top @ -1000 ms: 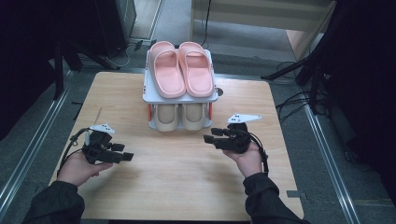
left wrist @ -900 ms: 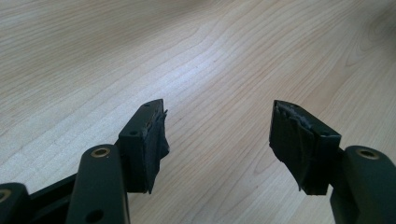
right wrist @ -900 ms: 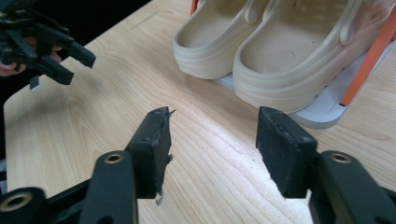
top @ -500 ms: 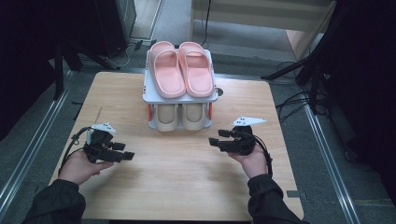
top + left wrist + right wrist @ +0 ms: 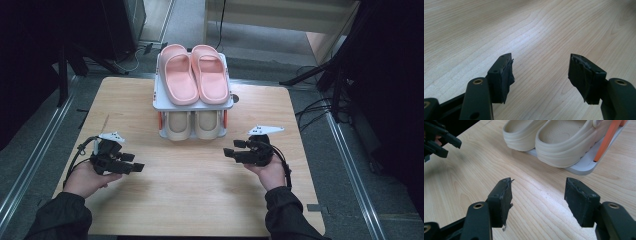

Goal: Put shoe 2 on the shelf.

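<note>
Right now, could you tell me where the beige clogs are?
In the high view, the beige clogs sit on the rack's lower shelf at the table's far middle, directly under the pink slippers.

High view overhead, facing forward, both gripper views close, low, sharing the table (image 5: 200, 200).

The person wears dark sleeves (image 5: 60, 220). Each hand holds a black gripper: the left gripper (image 5: 131, 167) and the right gripper (image 5: 231, 151). Both have a grey three-cornered plate on top and a black cable behind. The black jaws have brass-ringed screw holes and worn, ragged pads (image 5: 507, 75).
</note>
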{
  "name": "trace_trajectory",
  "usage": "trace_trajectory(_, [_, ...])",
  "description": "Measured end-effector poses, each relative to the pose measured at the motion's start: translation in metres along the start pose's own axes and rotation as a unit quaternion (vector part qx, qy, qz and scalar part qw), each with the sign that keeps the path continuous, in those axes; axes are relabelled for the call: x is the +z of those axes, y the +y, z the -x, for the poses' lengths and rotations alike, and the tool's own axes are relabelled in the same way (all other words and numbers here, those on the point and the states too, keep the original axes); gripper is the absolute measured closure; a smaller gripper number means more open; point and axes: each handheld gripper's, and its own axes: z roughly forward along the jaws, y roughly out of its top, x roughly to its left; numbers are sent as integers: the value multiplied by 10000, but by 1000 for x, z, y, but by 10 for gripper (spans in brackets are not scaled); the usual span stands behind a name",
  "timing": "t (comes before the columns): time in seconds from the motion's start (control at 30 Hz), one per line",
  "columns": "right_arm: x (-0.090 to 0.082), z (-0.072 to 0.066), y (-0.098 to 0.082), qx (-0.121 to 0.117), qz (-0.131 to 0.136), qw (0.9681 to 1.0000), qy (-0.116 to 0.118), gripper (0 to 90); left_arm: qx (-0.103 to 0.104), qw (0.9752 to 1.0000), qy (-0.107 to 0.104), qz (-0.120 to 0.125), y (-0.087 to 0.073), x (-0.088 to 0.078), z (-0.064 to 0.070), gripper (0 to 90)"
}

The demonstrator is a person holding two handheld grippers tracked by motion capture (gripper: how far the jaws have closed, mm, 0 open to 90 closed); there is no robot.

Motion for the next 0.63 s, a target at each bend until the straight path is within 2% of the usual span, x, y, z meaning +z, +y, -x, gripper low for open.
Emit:
trace_trajectory(0.37, [0,3,0,58,-15,10000,2,397,-11,10000,-15,-13,0,0,-1,358])
trace_trajectory(0.63, [2,4,0,4,-37,10000,1,397,-15,10000,-12,-9,0,1,-2,354])
